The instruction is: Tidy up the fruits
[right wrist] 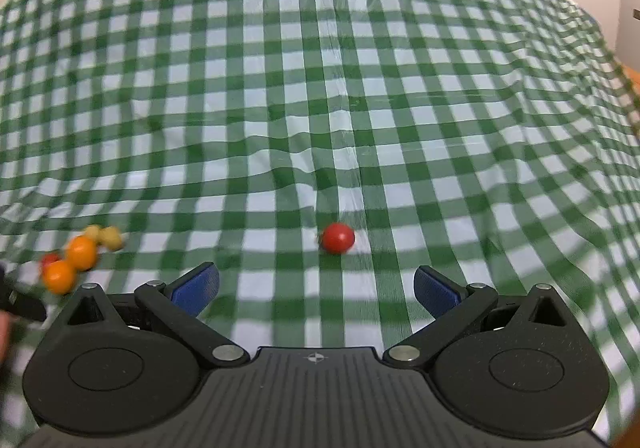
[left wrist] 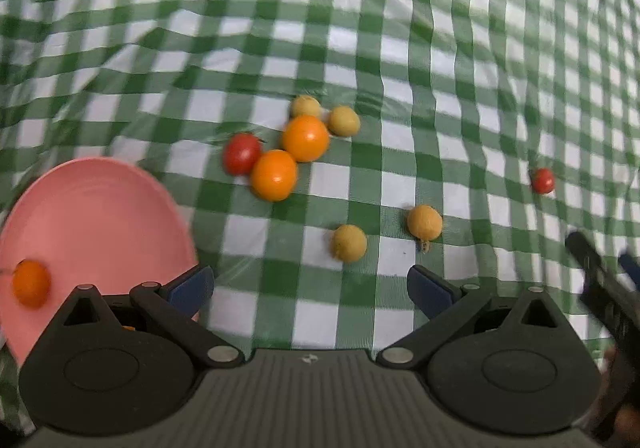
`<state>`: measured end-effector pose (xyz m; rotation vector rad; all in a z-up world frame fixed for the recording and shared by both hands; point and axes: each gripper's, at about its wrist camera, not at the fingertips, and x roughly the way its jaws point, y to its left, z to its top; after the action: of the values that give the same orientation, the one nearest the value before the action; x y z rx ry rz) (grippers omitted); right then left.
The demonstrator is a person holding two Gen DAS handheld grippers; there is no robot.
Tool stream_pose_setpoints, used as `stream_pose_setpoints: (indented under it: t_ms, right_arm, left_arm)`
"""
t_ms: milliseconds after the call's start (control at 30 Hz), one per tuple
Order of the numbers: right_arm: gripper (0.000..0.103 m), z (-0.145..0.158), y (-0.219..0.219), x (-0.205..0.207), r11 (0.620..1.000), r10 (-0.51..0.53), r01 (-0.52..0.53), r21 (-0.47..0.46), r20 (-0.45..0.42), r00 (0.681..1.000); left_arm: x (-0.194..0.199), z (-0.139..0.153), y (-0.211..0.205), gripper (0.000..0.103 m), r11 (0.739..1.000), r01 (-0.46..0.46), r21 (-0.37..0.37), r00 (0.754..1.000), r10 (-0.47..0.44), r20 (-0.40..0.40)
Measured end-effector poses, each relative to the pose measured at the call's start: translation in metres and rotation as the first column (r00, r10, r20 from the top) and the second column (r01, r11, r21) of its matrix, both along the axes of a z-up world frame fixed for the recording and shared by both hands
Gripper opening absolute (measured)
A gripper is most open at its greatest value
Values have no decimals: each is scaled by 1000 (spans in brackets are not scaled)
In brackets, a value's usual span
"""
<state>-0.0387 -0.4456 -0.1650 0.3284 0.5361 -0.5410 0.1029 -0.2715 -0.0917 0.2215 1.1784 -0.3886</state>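
9 small fruits lie loose on the green-and-white checked tablecloth (left wrist: 400, 27), and 1 more orange fruit (left wrist: 30, 283) sits on the pink plate (left wrist: 96, 224) near the plate's left rim. In the left wrist view a tight cluster holds a red tomato (left wrist: 241, 153), 2 orange fruits (left wrist: 274, 174) (left wrist: 305, 138) and 2 pale yellow fruits (left wrist: 305, 106) (left wrist: 344, 121), all touching or nearly so. Nearer the camera, 2 more yellow fruits (left wrist: 349, 243) (left wrist: 425, 222) lie apart from each other, and a lone red tomato (left wrist: 543, 180) lies well off to the right. The plate is cut off by the left edge of that view and partly hidden behind the gripper body. The left gripper (left wrist: 311, 286) is spread wide and holds nothing; the right gripper (right wrist: 316, 286) is likewise wide apart and empty, with the lone red tomato (right wrist: 338, 238) just beyond its fingertips. Motion blur softens the cluster at the right wrist view's left edge, where the fruits can barely be told apart. The cloth is wrinkled, with broad bare checks beyond the fruits towards the far edge.
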Motion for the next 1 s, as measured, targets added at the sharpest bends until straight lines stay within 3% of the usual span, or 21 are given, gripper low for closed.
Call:
stream_pose_setpoints:
  t_ms: [300, 367, 400, 433, 467, 567, 733, 1000]
  right_arm:
    - [100, -61, -67, 86, 996, -57, 65, 55, -132, 990]
    - [90, -65, -65, 84, 998, -60, 63, 29, -108, 992]
    - [68, -63, -62, 82, 998, -62, 64, 10, -103, 993]
    - [54, -62, -60, 82, 999, -50, 50, -9, -99, 994]
    - [33, -61, -57, 81, 999, -45, 42, -24, -110, 993]
    - [32, -57, -52, 74, 998, -39, 35, -43, -99, 994]
    - [33, -25, -32, 44, 997, -53, 52, -57, -23, 998]
    - [33, 45, 73, -31, 993, 113, -111, -37, 86, 990]
  left_arm:
    - [34, -48, -32, 103, 995, 29, 95, 997, -23, -68]
    - [36, -49, -32, 86, 995, 17, 103, 998, -10, -65]
    - [35, -47, -32, 63, 994, 14, 109, 999, -9, -44]
    - [33, -44, -32, 33, 993, 17, 119, 1000, -15, -18]
    - [32, -42, -32, 28, 993, 21, 119, 1000, -20, -8]
    - [33, -34, -27, 27, 998, 10, 61, 1000, -9, -20]
    - [17, 1, -13, 27, 999, 49, -14, 998, -48, 47]
    - [-54, 69, 62, 27, 995, 81, -53, 989, -73, 130]
